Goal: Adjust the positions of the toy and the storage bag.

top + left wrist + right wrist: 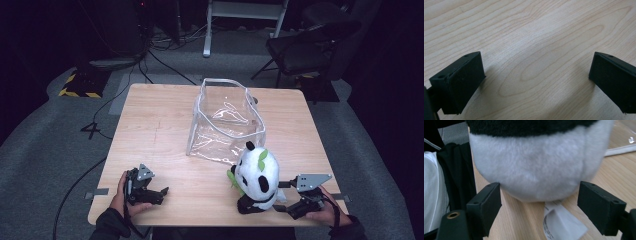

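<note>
Light-grained wood forms the square table (165,130) on which all items rest. The clear plastic tote bag with a white-trimmed rim (226,122) stands open and empty, well beyond the fingers of both grippers; judged from this, loading has not started. The black-and-white plush panda with green leaf trim (256,177) sits upright on the table near the front edge, just ahead of the right gripper (286,196), and is not yet lifted.

Right gripper: the jaws are spread wide. In the right gripper view the panda's white rear (531,167) sits between and just beyond the fingers (485,205); contact on either pad cannot be confirmed. A white sewn-in label (560,222) lies on the wood between the fingers, below the toy.

Left gripper (155,192): jaws spread, holding nothing. In the left gripper view bare wood (531,50) lies between the fingers (461,80).

Remaining, as judged: close on the panda, lift it, place it in the bag.
</note>
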### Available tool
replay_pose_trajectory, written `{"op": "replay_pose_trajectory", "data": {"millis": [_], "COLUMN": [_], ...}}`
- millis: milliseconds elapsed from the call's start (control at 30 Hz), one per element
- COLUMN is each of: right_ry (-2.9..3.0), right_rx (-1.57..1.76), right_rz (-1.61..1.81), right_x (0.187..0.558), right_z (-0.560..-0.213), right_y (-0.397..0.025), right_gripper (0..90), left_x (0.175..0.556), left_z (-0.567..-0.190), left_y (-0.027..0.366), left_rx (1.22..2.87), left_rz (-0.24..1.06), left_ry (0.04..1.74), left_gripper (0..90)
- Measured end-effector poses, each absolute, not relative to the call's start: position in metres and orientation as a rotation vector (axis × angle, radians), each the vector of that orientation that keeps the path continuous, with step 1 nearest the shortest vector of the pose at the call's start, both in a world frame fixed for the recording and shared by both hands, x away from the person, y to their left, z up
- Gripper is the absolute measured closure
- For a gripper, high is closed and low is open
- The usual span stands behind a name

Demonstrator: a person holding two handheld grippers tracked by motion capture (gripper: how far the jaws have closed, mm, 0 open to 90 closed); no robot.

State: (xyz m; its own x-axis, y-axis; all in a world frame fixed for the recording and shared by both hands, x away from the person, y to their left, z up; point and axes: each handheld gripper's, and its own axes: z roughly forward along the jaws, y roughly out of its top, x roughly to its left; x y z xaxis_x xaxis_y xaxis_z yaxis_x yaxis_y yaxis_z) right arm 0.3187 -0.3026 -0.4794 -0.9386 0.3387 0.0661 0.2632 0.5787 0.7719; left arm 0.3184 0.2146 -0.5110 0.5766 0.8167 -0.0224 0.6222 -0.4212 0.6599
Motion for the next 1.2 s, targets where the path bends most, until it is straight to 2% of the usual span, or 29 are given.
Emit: {"op": "replay_pose_trajectory", "data": {"millis": [67,833,1200], "right_ry": [2.711,2.685,2.691], "right_rx": [0.525,0.550,0.560], "right_rz": [1.291,1.198,1.189], "right_x": [0.320,0.334,0.338], "right_z": [-0.481,-0.493,-0.495], "right_y": [-0.298,-0.241,-0.234], "right_gripper": [16.2,15.3,15.5], "left_x": [0.318,0.320,0.319], "left_z": [-0.511,-0.511,-0.511], "left_y": [0.215,0.211,0.202], "left_rx": [2.181,2.188,2.191], "left_rz": [0.402,0.404,0.398], "left_ry": [1.142,1.130,1.116], "left_gripper": [0.1,0.4,0.4]}}
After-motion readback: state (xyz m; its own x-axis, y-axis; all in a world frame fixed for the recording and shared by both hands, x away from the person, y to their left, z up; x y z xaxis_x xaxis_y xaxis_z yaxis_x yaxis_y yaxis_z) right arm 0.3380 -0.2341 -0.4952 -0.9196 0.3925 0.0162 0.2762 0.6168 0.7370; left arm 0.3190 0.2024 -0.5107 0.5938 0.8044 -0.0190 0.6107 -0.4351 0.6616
